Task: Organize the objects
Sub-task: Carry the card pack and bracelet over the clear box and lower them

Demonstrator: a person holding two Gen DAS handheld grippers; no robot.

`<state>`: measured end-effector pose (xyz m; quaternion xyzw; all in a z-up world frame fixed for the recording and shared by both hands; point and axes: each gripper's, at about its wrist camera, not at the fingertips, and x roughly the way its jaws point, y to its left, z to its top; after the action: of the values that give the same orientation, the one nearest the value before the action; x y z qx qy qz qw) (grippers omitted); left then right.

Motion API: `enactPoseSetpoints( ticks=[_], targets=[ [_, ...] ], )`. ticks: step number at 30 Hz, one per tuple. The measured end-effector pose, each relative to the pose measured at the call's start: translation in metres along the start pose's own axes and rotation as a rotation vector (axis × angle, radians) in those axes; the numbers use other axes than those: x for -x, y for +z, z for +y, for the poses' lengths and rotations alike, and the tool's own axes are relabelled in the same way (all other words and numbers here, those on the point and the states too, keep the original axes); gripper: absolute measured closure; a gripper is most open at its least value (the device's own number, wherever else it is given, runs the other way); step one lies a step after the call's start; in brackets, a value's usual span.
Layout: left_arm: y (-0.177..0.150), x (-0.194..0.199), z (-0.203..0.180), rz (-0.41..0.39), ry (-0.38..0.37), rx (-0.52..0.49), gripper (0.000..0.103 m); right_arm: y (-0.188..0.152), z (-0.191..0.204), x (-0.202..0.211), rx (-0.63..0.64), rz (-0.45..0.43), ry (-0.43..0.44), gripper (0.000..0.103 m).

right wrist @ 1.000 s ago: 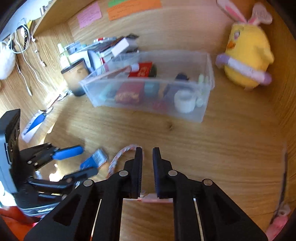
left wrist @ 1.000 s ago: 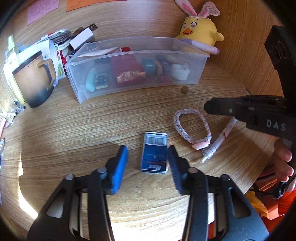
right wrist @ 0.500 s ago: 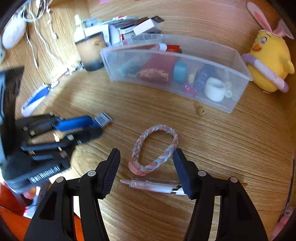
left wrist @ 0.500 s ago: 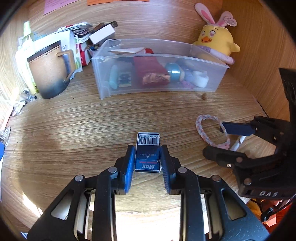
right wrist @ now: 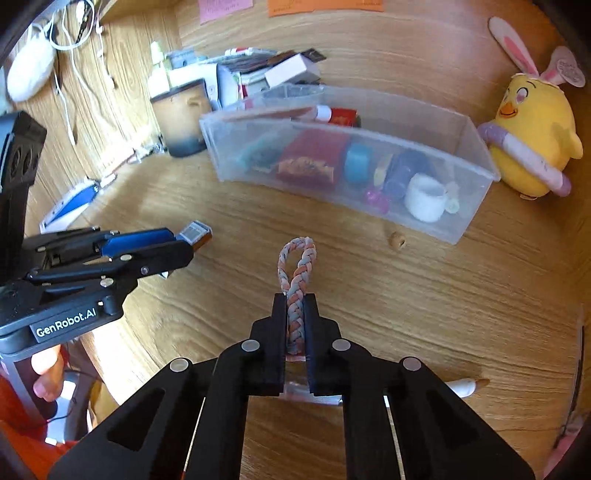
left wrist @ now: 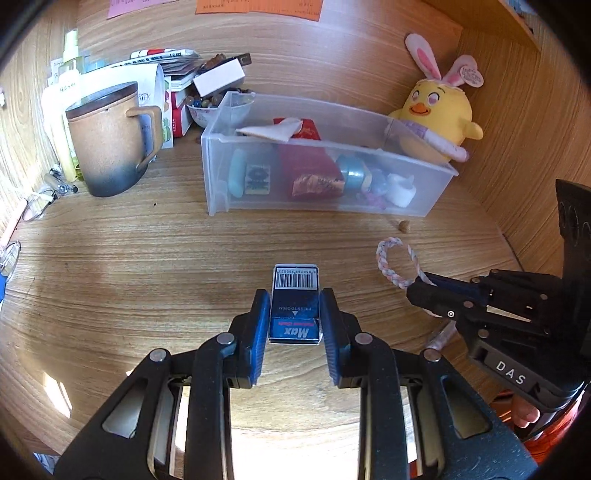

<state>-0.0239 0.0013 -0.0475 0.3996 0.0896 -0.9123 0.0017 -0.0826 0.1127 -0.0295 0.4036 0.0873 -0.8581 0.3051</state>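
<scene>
The left gripper clamps the box at frame centre; the right gripper has just closed on the bracelet, squeezing its loop flat. Lifted toward the bin above, the soft braid could slip out

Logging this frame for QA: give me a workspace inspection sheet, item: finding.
Surface: wooden desk, sunlit patches.
Job's things: blue Max box and braided bracelet both gripped; clear bin part filled; pen loose on the desk.
Clutter: mug, plush chick, paper stack, small brown bead.
Grippers: left gripper shut on the box; right gripper shut on the bracelet, jaws just closed.
Cables: white cable hanging on the left wall.
Surroundings: sticky notes on the back wall.
</scene>
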Motion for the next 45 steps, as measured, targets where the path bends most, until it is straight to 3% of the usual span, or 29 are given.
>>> enactPoseSetpoints(
  ticks=[13,24,36,45],
  targets=[
    [0.043,0.020,-0.006,-0.107,-0.055,-0.015,0.076,0.034,-0.009,0.036,-0.043,-0.160,-0.018,0.096],
    [0.080,0.028,-0.012,-0.194,-0.061,-0.050,0.076,0.064,-0.030,0.049,-0.071,-0.233,-0.065,0.096],
    [0.120,0.003,-0.007,-0.189,-0.056,-0.061,0.076,0.102,-0.049,0.041,-0.074,-0.260,-0.124,0.096],
    [0.133,-0.034,-0.024,-0.135,-0.034,-0.119,0.076,0.118,-0.062,0.012,-0.087,-0.208,-0.141,0.096]
  ],
)
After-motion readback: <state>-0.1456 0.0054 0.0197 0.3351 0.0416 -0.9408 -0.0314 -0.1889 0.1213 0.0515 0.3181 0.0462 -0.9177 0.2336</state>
